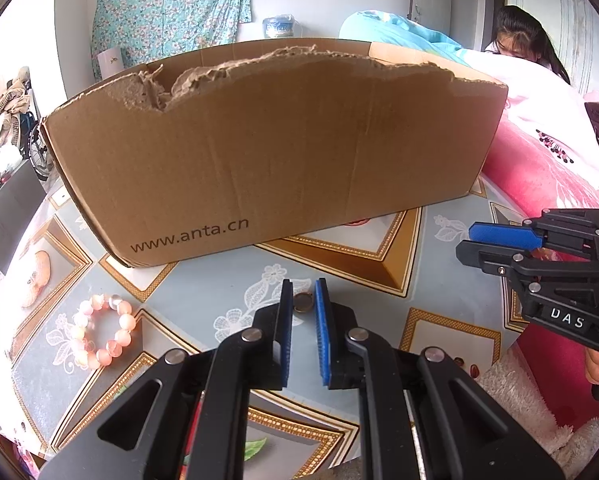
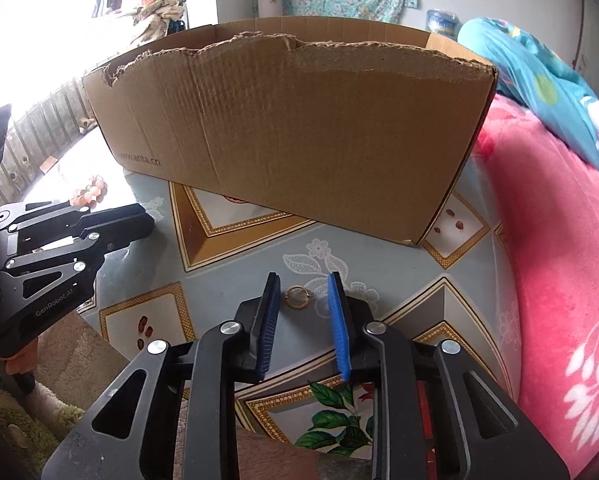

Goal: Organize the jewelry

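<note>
A torn brown cardboard box (image 1: 275, 152) stands on the patterned table, also in the right wrist view (image 2: 299, 136). My left gripper (image 1: 304, 287) is open, low over the table, with a small round gold piece (image 1: 302, 303) lying between its fingertips. A pink bead bracelet (image 1: 101, 332) lies to its left and shows far left in the right view (image 2: 91, 194). My right gripper (image 2: 304, 280) is open with a gold ring (image 2: 297, 297) on the table between its fingertips. In the left view the right gripper (image 1: 475, 240) sits at the right edge.
The table (image 1: 203, 292) has a blue-grey floral cloth with gold frames. A pink blanket (image 2: 559, 240) lies along the right side. A person (image 1: 519, 44) sits behind it. The left gripper's body (image 2: 59, 248) shows at the left of the right view.
</note>
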A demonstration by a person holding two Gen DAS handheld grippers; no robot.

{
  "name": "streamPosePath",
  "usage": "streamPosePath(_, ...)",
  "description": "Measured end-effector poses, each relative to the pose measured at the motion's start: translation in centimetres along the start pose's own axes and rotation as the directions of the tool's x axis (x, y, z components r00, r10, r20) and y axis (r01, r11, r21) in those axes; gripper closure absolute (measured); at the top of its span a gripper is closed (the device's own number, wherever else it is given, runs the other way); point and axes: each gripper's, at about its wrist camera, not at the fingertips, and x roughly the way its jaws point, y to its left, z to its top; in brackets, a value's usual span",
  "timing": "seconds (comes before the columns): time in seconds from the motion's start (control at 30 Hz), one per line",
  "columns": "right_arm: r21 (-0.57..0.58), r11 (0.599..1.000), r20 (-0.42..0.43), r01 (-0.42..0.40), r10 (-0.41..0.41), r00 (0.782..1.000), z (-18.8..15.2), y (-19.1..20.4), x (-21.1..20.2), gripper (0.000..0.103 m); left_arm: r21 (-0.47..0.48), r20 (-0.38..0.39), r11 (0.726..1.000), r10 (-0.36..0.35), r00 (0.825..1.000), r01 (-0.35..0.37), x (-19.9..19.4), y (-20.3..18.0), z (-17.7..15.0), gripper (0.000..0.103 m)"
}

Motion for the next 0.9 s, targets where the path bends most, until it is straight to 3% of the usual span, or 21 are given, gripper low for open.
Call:
streamPosePath(0.37,0.071,0.997,0.011,-0.018,0.017,1.000,0.3,-1.6,-0.3,0.093,-0.035,0.009,0.999,-0.015,1.000,0.016,-0.4,1.4,-0.3,0.093)
streamPosePath(0.4,0.075,0.997,0.016,-0.020,0.019,1.000,0.4,-1.7,-0.6,0.093,-0.039,0.012,0.999,-0.020,1.000,0.021,-0.5,1.5,-0.4,0.094)
streamPosePath(0.43,0.076,0.997,0.023,-0.022,0.020,1.000,0.4,-1.8,-0.9,0.093,-0.042,0.020,0.999,-0.027,0.999,0.028,-0.7,1.6,-0.4,0.102)
streamPosePath(0.63,0.078,0.996,0.085,-0.043,0.036,0.996,0.9,-1.9,-3.7,0.093,-0.038,0.079,0.998,-0.055,0.995,0.058,-2.6,1.9,-0.1,0.103)
streamPosePath(0.77,0.084,0.994,0.102,-0.066,0.057,0.993,1.3,-1.9,-4.7,0.093,-0.028,0.077,0.997,-0.064,0.995,0.066,-3.1,1.6,0.1,0.103)
streamPosePath(0.87,0.086,0.993,0.104,-0.085,0.076,0.992,1.2,-1.5,-4.3,0.093,-0.030,0.049,0.997,-0.073,0.996,0.074,-3.0,1.5,-0.1,0.096)
streamPosePath(0.9,0.086,0.993,0.103,-0.087,0.078,0.992,1.2,-1.3,-4.4,0.093,-0.027,0.042,0.998,-0.062,0.997,0.063,-3.0,1.5,-0.2,0.086)
